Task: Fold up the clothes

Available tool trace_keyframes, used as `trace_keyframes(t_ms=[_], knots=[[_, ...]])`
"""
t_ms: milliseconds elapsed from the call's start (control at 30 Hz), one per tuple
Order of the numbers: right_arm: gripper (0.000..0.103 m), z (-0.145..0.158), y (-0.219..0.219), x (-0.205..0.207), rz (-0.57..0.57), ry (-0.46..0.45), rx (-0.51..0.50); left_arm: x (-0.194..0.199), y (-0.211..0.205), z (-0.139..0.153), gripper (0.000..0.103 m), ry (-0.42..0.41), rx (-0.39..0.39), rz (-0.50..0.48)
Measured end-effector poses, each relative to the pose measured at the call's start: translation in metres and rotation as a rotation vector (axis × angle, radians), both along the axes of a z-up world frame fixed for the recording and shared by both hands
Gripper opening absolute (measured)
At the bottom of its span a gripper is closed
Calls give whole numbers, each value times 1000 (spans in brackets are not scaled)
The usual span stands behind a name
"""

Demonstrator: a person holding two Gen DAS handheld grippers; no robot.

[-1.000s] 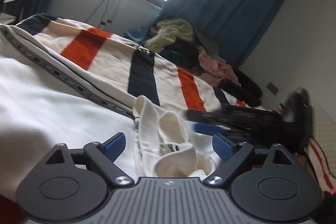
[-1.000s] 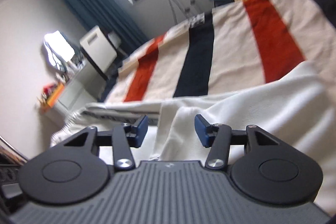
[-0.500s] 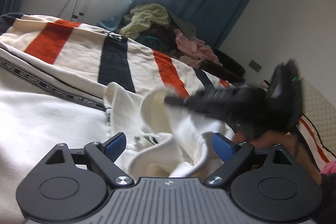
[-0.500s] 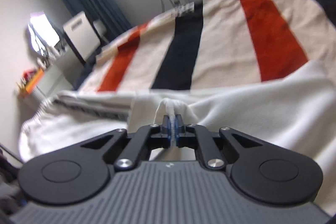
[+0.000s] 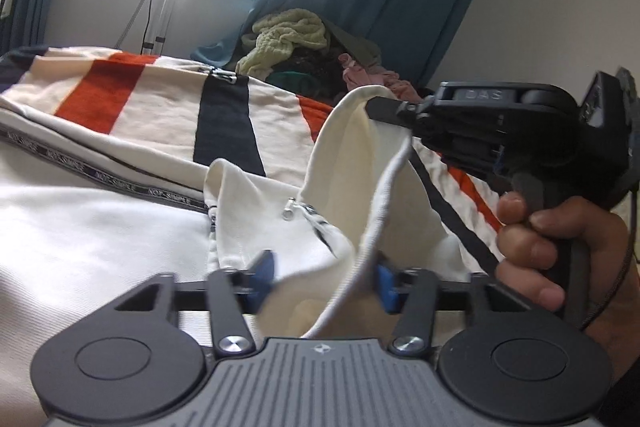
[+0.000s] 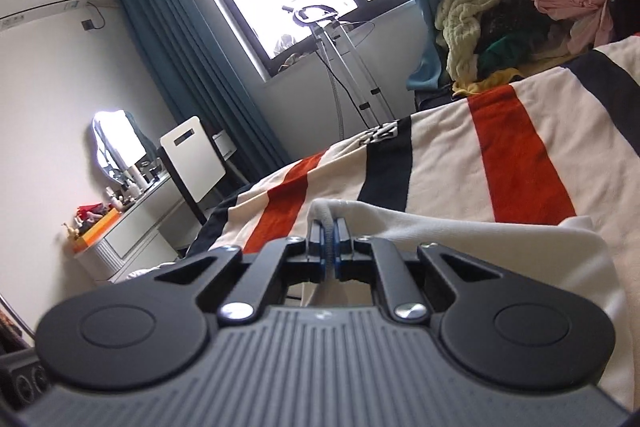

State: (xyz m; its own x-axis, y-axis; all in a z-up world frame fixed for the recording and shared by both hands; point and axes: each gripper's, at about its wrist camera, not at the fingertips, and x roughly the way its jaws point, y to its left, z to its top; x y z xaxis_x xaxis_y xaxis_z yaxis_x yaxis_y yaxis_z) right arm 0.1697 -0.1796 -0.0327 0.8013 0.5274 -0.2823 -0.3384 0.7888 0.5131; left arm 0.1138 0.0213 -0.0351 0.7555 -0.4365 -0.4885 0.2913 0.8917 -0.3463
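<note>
**Inspector A:** Largest item first, please.

**Inspector B:** A bed covered by a cream blanket with orange and navy stripes [image 5: 168, 107]. On it lies the cream-white zip-up garment with black lettered tape trim [image 5: 100, 227], spread over the near part of the bed.

**Inspector A:** Background?

**Inspector B:** Teal curtains [image 6: 172, 67] flank a bright window. A heap of mixed clothes, pale green and pink among them [image 5: 304, 47], sits at the far end of the bed. A white dressing table with small bottles [image 6: 120, 227] stands against the wall.

**Inspector A:** The right hand-held gripper?

**Inspector B:** The right hand-held gripper [image 6: 328, 247] has its blue pads pressed together on a ribbed edge of the garment. In the left wrist view that edge is lifted off the bed, forming a raised peak. The person's hand [image 5: 552, 247] grips the handle.

**Inspector A:** And the left?

**Inspector B:** The left hand-held gripper [image 5: 320, 277] has its pads apart, with a hanging fold of the garment between them; the right pad touches the cloth, but the fingers are not clamped.

**Inspector A:** Smallest detail?

**Inspector B:** A metal zip pull [image 5: 289, 209] rests on the garment's front.
</note>
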Motion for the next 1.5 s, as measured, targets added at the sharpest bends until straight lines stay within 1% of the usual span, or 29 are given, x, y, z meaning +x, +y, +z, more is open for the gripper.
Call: trace_keyframes(t_ms=[33, 67, 100, 167, 200, 233, 300, 333, 400, 467, 500, 567, 633, 700, 733, 767, 800, 833, 867, 900, 967, 1000, 1033, 1067, 1133, 1233, 1267, 1400, 1500], knots=[[7, 0, 3, 2, 4, -2, -5, -3, 0, 3, 40, -3, 6, 0], [8, 0, 7, 4, 10, -2, -15, -6, 1, 6, 33, -9, 4, -6], [8, 0, 12, 6, 13, -1, -31, -9, 1, 9, 30, -12, 0, -7], [8, -3, 24, 10, 17, 6, -76, -12, 3, 12, 21, 15, -22, 14], [8, -5, 31, 13, 21, 10, -101, -12, 7, 9, 17, 41, -58, 34], [8, -8, 39, 17, 24, 18, -125, -11, 11, 6, 17, 69, -97, 55], [8, -20, 59, 28, 47, 45, -184, -10, 21, -6, 17, 132, -126, 108], [8, -28, 71, 33, 64, 66, -226, -9, 25, -11, 17, 152, -123, 126], [8, -51, 93, 41, 83, 112, -333, -7, 31, -16, 17, 184, -147, 135], [8, -69, 103, 42, 84, 142, -388, -6, 28, -15, 18, 166, -134, 114], [8, -76, 105, 42, 81, 152, -407, -7, 26, -15, 19, 155, -111, 111], [9, -78, 101, 42, 77, 163, -391, -7, 23, -13, 20, 138, -79, 103], [10, -76, 95, 42, 67, 174, -361, -8, 22, -10, 25, 116, -56, 93], [11, -71, 88, 39, 43, 184, -319, -12, 23, -6, 27, 98, -41, 85], [13, -67, 85, 37, 29, 193, -304, -16, 23, -4, 34, 90, -41, 85], [23, -60, 83, 33, 20, 198, -294, -20, 24, 0, 42, 86, -39, 89], [46, -53, 81, 29, 12, 203, -286, -24, 23, 4, 45, 75, -31, 95], [60, -43, 80, 22, 3, 187, -285, -27, 23, 7, 50, 62, -16, 102], [80, -33, 78, 13, -6, 165, -286, -31, 23, 11, 57, 50, -1, 109], [83, -23, 77, 4, -17, 140, -295, -34, 23, 14, 60, 37, 13, 115], [82, -4, 75, -15, -43, 100, -332, -45, 21, 24, 72, -2, 48, 124], [82, 4, 73, -24, -55, 94, -350, -50, 19, 29, 76, -21, 65, 129], [82, 12, 70, -34, -61, 85, -353, -55, 18, 34, 84, -41, 83, 133], [82, 18, 66, -46, -66, 74, -351, -60, 17, 39, 89, -60, 100, 137], [82, 29, 58, -69, -92, 64, -366, -73, 15, 47, 90, -96, 116, 141], [82, 38, 42, -102, -133, 56, -377, -94, 13, 55, 100, -144, 131, 152], [82, 39, 37, -114, -147, 52, -377, -101, 13, 56, 101, -158, 136, 157], [82, 33, 15, -164, -214, 19, -368, -127, 6, 58, 101, -190, 180, 177], [82, 18, -2, -195, -268, 11, -316, -140, 1, 60, 102, -209, 185, 182]])
